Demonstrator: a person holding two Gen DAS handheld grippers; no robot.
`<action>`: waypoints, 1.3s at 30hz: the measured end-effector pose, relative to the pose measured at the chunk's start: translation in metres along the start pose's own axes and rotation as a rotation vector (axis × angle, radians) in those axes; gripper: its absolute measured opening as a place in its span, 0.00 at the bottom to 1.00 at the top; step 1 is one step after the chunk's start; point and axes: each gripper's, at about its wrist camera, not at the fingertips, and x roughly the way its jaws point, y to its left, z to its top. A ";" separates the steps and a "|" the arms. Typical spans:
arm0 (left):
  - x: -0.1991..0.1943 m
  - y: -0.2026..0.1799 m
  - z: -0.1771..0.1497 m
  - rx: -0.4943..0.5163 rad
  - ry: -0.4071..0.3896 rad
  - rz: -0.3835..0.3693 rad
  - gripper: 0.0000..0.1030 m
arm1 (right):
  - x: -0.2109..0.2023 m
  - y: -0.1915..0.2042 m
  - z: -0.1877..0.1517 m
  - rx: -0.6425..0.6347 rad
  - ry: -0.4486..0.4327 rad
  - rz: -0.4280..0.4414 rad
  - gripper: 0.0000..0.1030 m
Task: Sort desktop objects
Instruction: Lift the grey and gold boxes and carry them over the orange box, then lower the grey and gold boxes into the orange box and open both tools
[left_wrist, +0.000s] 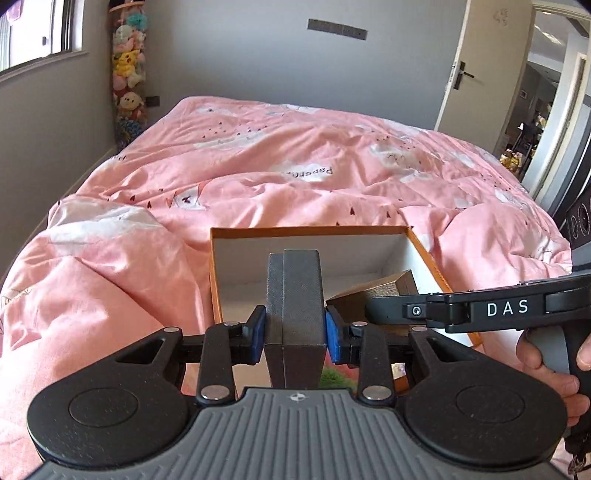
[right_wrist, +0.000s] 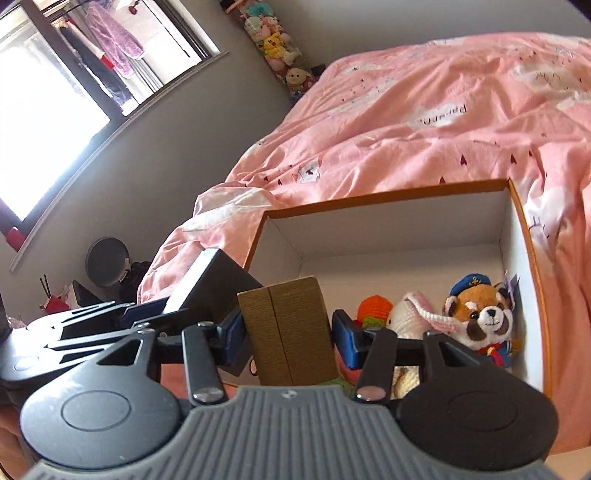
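My left gripper (left_wrist: 295, 330) is shut on a dark grey box (left_wrist: 295, 295), upright between the blue pads, held over the near edge of an orange-rimmed white storage box (left_wrist: 310, 232). My right gripper (right_wrist: 288, 336) holds a brown box (right_wrist: 291, 328); the left pad touches it, and a small gap shows at the right pad. The brown box also shows in the left wrist view (left_wrist: 373, 291), inside the storage box (right_wrist: 384, 195). The grey box (right_wrist: 210, 280) and left gripper appear at the left of the right wrist view. A red panda plush (right_wrist: 480, 317), a white knitted toy (right_wrist: 410, 317) and an orange knitted toy (right_wrist: 373, 308) lie in the storage box.
A bed with a rumpled pink duvet (left_wrist: 280, 162) lies behind the storage box. Stuffed toys (left_wrist: 127, 70) hang in the far corner. An open door (left_wrist: 476, 66) is at the right, a window (right_wrist: 44, 122) at the left. A desk corner with small items (right_wrist: 55, 299) is at far left.
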 end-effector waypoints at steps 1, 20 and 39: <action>0.007 0.002 -0.001 -0.014 0.016 0.006 0.36 | 0.009 -0.004 0.002 0.025 0.014 0.001 0.52; 0.060 -0.018 -0.024 0.048 0.222 0.266 0.36 | 0.074 -0.038 0.011 0.128 0.132 0.040 0.52; 0.050 -0.017 -0.036 0.142 0.213 0.176 0.48 | 0.113 -0.029 0.003 0.153 0.339 0.020 0.51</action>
